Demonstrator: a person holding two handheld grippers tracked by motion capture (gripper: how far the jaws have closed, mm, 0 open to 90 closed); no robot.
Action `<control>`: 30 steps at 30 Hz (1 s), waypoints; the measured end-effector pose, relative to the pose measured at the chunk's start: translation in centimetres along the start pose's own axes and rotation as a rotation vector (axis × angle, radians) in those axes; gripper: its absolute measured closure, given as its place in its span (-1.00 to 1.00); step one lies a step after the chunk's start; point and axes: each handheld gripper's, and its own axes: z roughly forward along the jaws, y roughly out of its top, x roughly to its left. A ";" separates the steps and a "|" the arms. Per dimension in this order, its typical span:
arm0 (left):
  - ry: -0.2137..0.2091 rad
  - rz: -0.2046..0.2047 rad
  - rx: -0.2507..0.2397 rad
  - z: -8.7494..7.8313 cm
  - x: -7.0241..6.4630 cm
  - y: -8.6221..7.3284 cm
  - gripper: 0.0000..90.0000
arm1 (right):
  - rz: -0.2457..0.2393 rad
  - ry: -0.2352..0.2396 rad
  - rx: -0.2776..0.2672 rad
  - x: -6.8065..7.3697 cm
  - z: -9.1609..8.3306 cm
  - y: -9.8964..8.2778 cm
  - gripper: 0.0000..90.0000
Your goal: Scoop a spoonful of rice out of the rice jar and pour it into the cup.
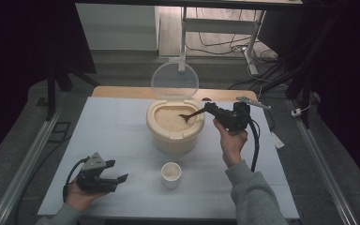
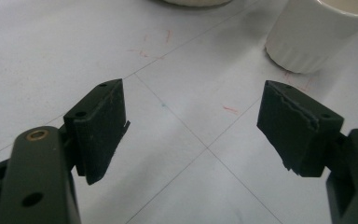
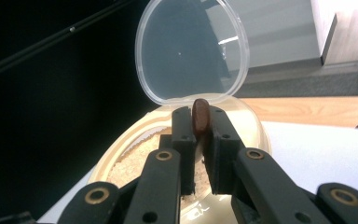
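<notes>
1. A white table (image 1: 122, 140) carries a round cream-coloured rice container (image 1: 174, 125) near its centre, with a clear hinged lid (image 1: 174, 80) standing upright at the container's 12 o'clock edge.
2. The container is full of pale rice (image 1: 168, 118), its surface visible from above.
3. The right gripper (image 1: 209, 109) is held by the person's right hand (image 1: 232, 140) at about 3 o'clock of the container, raised above the table and pointing toward 9 o'clock.
4. Its jaws are closed tight on the handle of a dark wooden spoon (image 1: 192, 115); in the right gripper view the brown handle end (image 3: 200, 116) pokes up between the two black pads, which press it from both sides.
5. The spoon's bowl reaches over the container's rim and rests in the rice on the 3 o'clock side of the container.
6. A small white ribbed cup (image 1: 171, 175) stands on the table at 6 o'clock of the container, near it but apart; whether it holds anything cannot be told.
7. The left gripper (image 1: 117, 171) lies low in the person's left hand (image 1: 77, 194) at roughly 8 o'clock of the container, near the table's front edge, aimed toward 3 o'clock at the cup.
8. Its jaws are spread wide with nothing between them; in the left gripper view only bare table shows in the gap, and the cup (image 2: 314, 35) sits beyond the jaws at 1 o'clock.
9. A grey sleeve (image 1: 258, 197) covers the right forearm.
</notes>
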 end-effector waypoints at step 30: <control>0.003 0.014 0.008 0.2 -0.1 0.0 -0.48 | 0.406 0.057 -0.026 -2.8 -0.8 -0.3 0.84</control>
